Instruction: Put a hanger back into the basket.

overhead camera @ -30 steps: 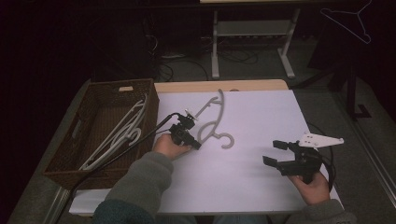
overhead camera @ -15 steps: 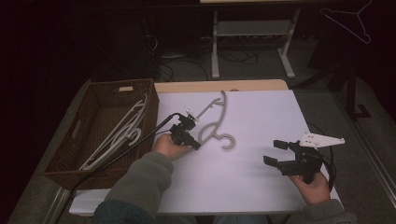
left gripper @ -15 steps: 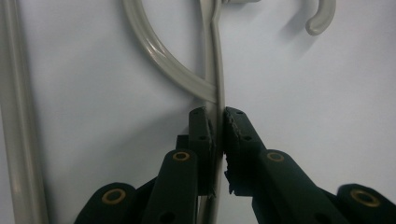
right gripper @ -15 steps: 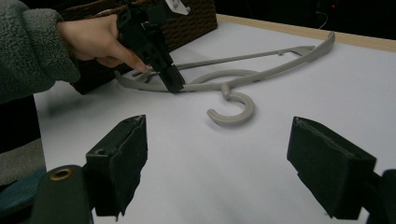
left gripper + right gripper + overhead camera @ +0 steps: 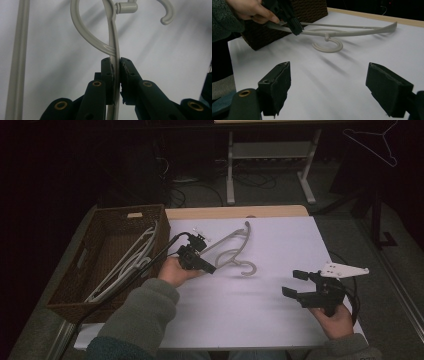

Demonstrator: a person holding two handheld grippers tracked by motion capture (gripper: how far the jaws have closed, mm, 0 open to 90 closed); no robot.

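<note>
From the high view I see my left gripper (image 5: 208, 268) clamping a pale hanger (image 5: 235, 251) above the white table (image 5: 280, 320), beside a wicker basket (image 5: 107, 222) containing more hangers (image 5: 127, 265); my right gripper (image 5: 295, 284) sits well apart. Left gripper view: both jaws pinch the hanger's arm (image 5: 115, 62). Right gripper view: my 2 jaws gape wide around nothing, hanger (image 5: 347, 31) beyond.

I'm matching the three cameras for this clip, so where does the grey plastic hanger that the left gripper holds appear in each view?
High view: hanger at table centre, just right of the left gripper.
Left gripper view: hanger runs up from between the closed jaws, hook at top.
Right gripper view: hanger upper centre, hook hanging down.
Shared landmark: the wicker basket, also at upper left of the right gripper view.
</note>
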